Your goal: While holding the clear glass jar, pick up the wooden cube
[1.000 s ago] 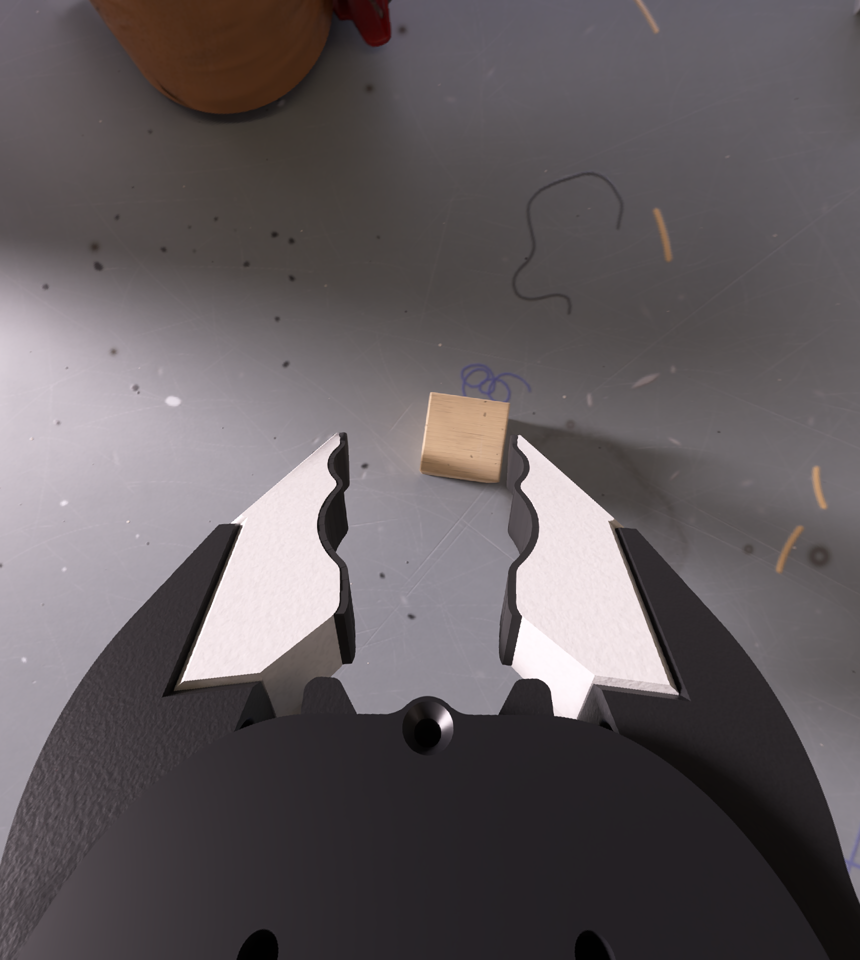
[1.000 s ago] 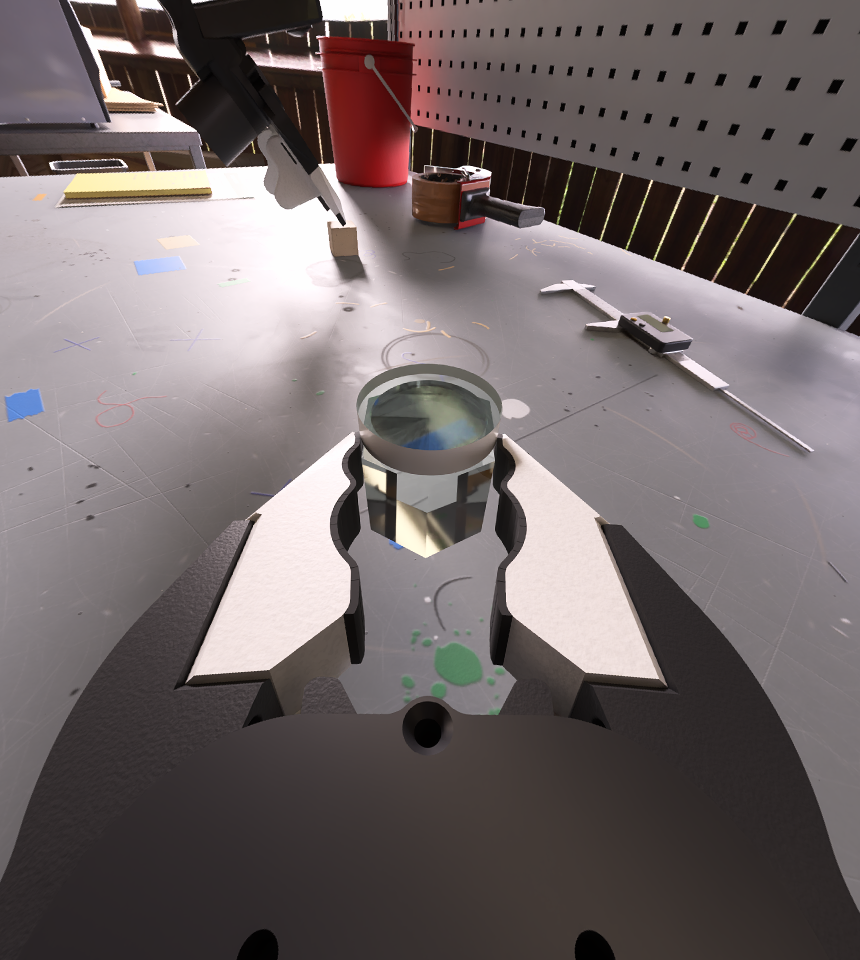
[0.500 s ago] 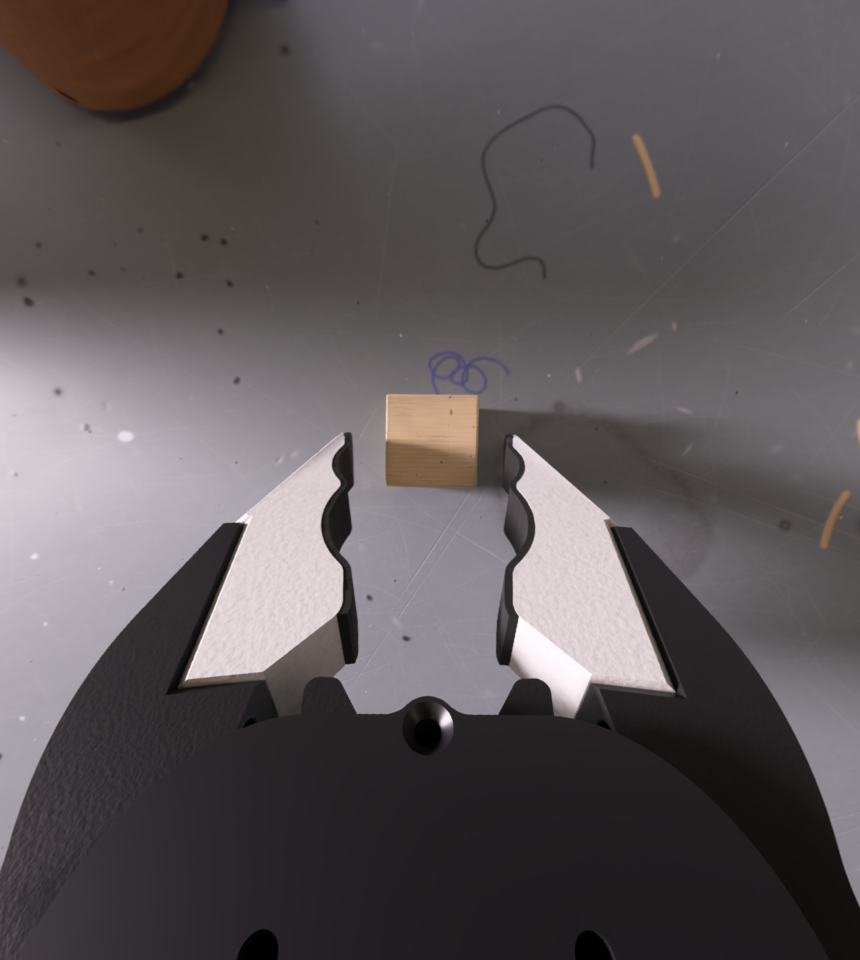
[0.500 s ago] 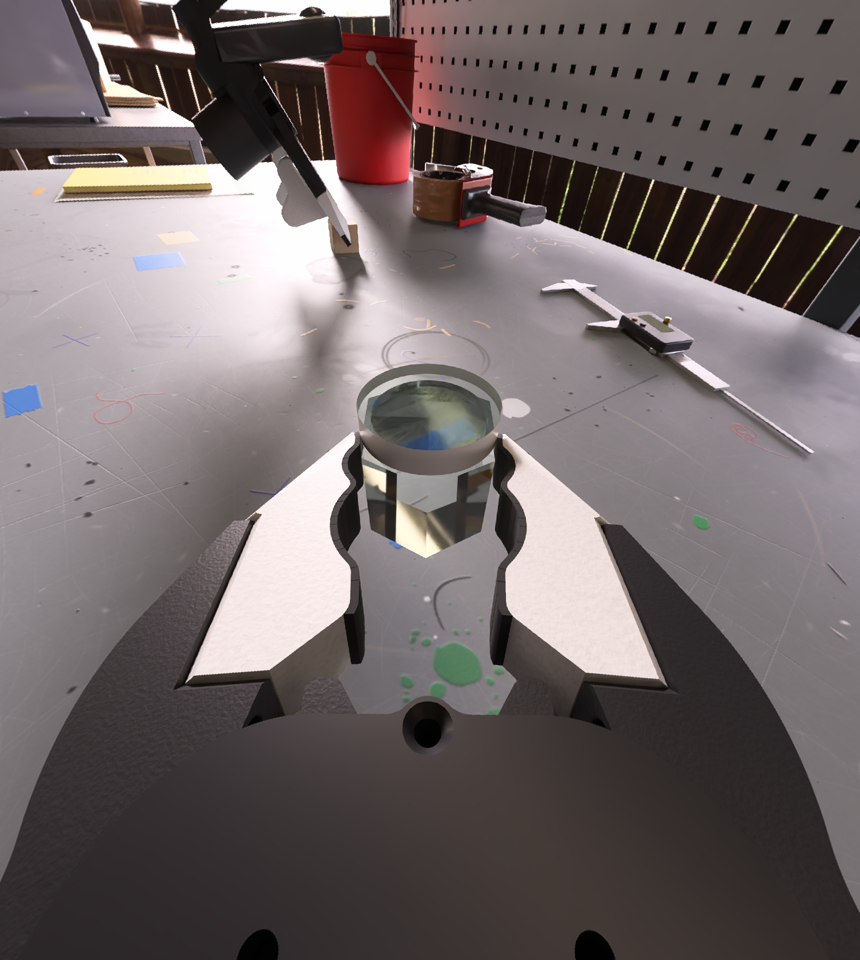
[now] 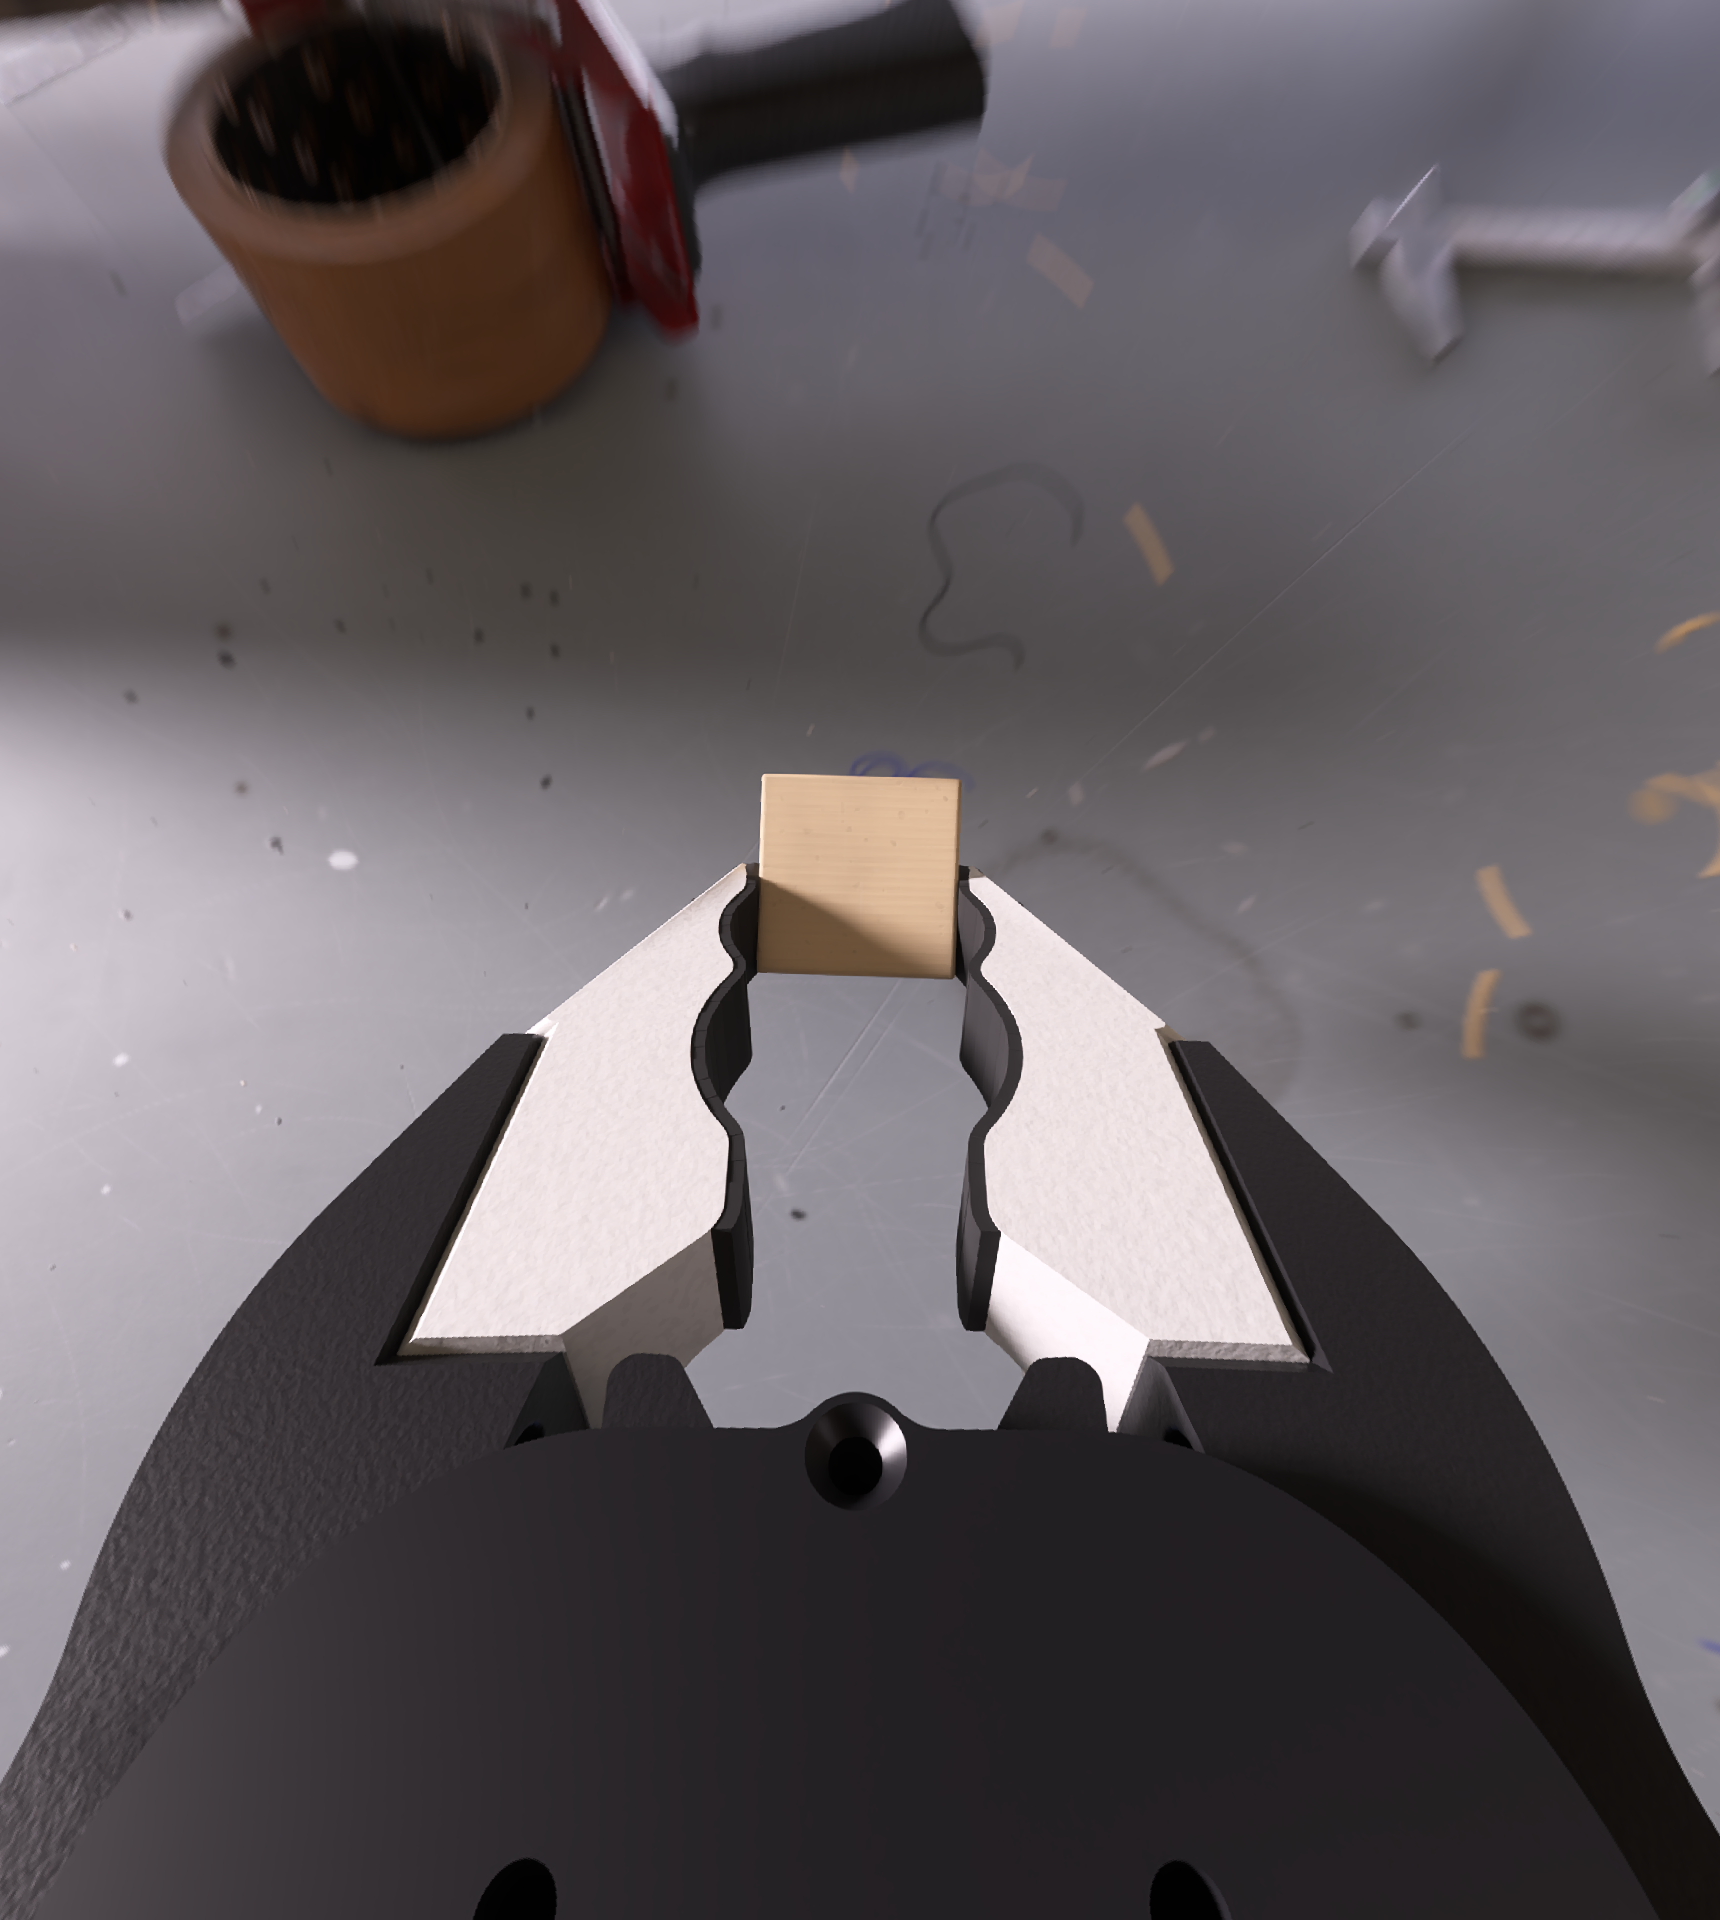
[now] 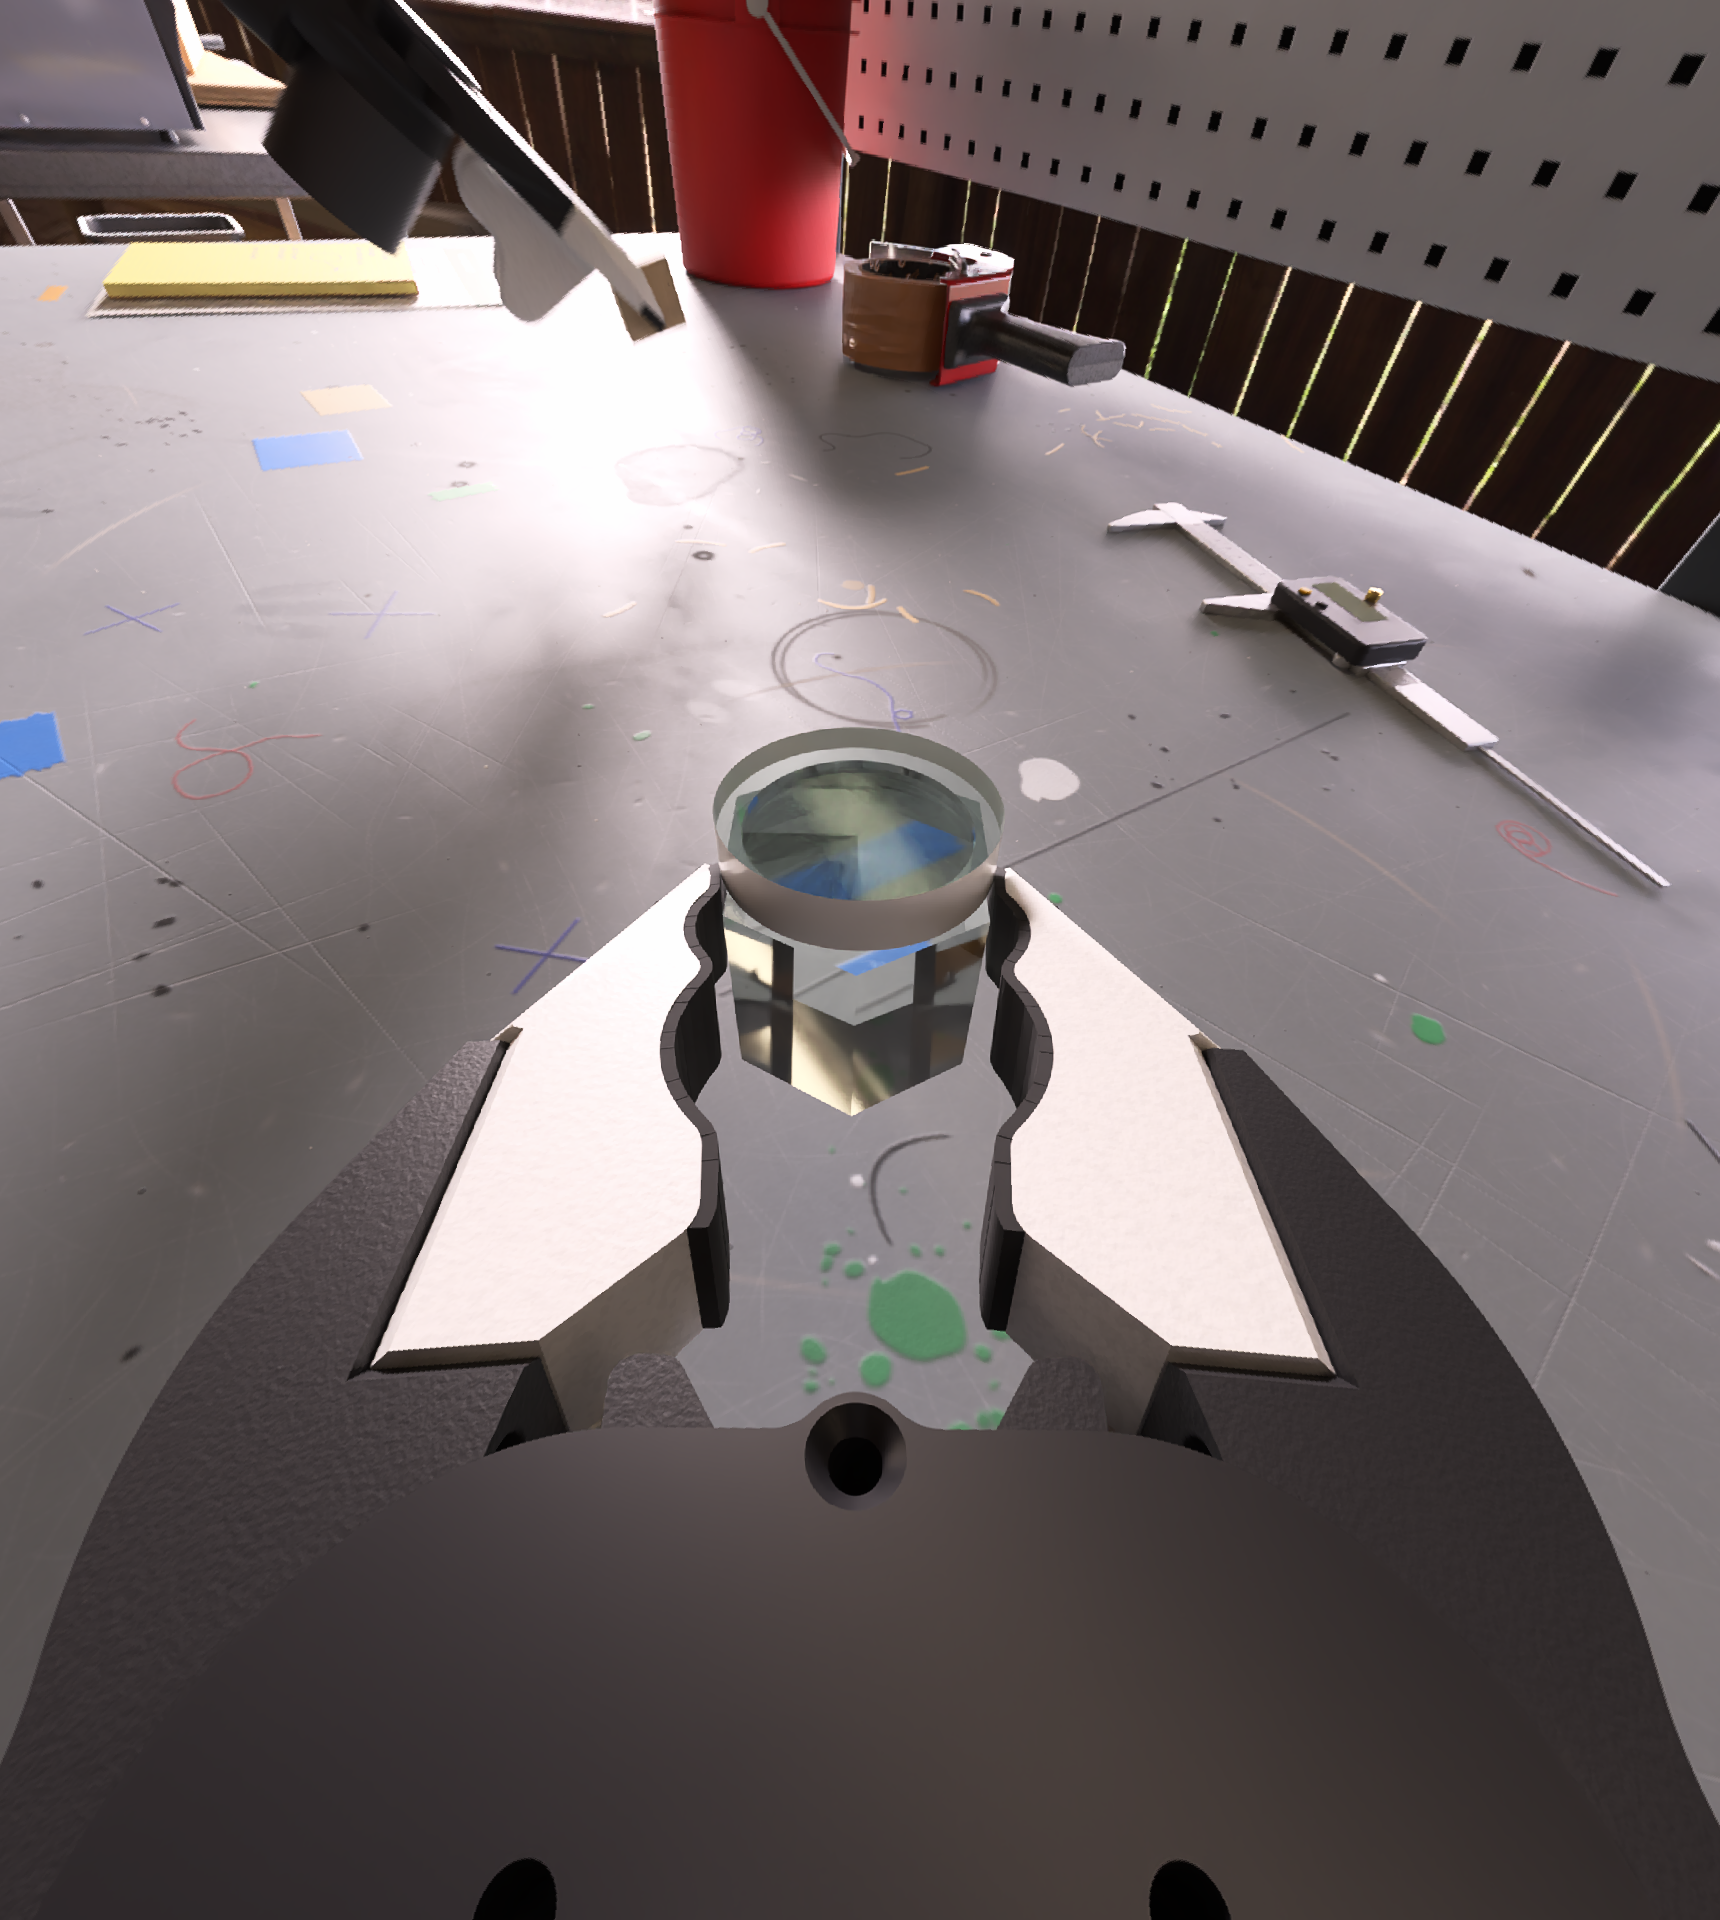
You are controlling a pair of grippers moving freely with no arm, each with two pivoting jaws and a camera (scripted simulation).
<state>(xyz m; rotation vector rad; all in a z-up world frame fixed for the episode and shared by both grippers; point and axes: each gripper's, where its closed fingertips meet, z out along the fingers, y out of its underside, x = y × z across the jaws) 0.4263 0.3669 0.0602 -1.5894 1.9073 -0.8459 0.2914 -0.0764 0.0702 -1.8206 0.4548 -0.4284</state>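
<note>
My left gripper [image 5: 858, 902] is shut on the wooden cube [image 5: 858, 873], a small pale block pinched between the fingertips and held above the grey table. In the right wrist view the left gripper [image 6: 643, 301] shows far off at the upper left, tilted, with the cube [image 6: 661, 299] at its tips and clear of the tabletop. My right gripper [image 6: 856, 914] is shut on the clear glass jar [image 6: 856, 842], which is upright with its round rim above the fingertips and held above the table.
A brown tape dispenser with a red body and black handle [image 5: 440, 229] [image 6: 923, 317] lies beyond the cube. A red bucket [image 6: 757, 135] stands at the back, by a pegboard wall [image 6: 1355, 135]. A metal caliper [image 6: 1355, 634] lies to the right, a yellow pad [image 6: 258, 272] at the far left.
My left gripper closed on the wooden cube and lifted it off the table; the view now reaches the tape dispenser and caliper. The right gripper and jar have stayed put.
</note>
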